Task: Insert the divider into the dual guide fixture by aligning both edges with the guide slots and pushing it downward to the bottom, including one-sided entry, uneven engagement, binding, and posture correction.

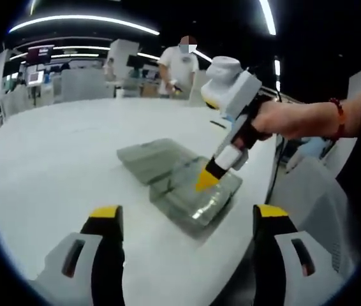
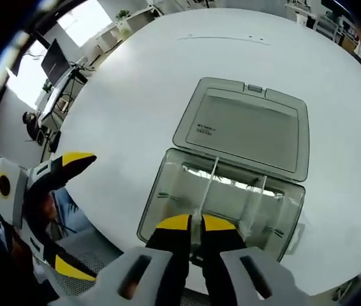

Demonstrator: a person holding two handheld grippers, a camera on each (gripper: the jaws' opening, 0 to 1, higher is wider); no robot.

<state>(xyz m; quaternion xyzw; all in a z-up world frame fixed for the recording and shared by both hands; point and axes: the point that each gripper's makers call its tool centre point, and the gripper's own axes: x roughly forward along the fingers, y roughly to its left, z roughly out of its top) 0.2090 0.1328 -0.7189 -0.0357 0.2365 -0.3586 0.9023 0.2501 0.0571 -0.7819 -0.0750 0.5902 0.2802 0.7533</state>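
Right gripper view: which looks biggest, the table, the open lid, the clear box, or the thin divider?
1. white table
2 and 3. open lid and clear box: look alike, unranked
4. divider, a thin strip

The clear plastic box with guide slots (image 2: 222, 204) sits in the lower centre of the right gripper view, open, its grey translucent hinged lid (image 2: 247, 127) folded flat onto the white table above it. A thin transparent divider panel (image 2: 207, 185) stands upright inside the box, running from its far wall toward the near rim. In the left gripper view the box (image 1: 196, 197) lies right of centre, its lid (image 1: 152, 158) spread to the left
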